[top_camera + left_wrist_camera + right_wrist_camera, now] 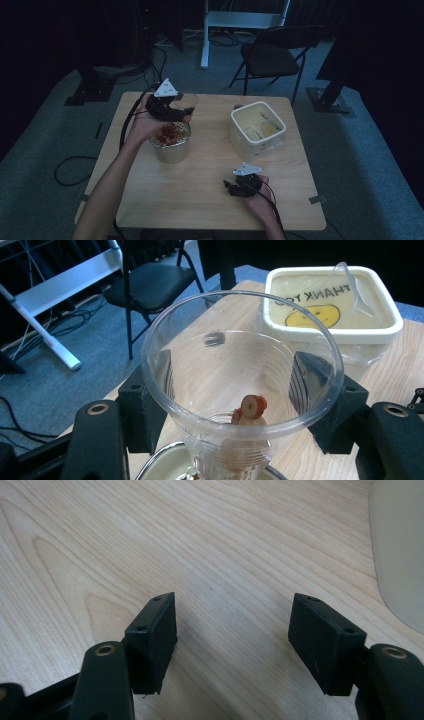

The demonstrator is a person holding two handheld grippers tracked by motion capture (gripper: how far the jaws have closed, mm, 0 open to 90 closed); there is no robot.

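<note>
L gripper (240,405) jaws clamp clear cup (240,390), tipped over metal bowl (171,142), prob emptying last red bits. R gripper (232,640) jaws wide, empty, idle on tabletop (210,540) near bowl.

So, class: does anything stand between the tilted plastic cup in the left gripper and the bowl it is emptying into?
Nothing visible does. The plastic cup hangs directly above the bowl, held between the left gripper jaws.

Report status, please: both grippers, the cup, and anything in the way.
Left gripper shut on clear plastic cup, tipped over bowl; one red slice left inside. Right gripper open on the table. White tub stands apart, nothing blocking.
</note>
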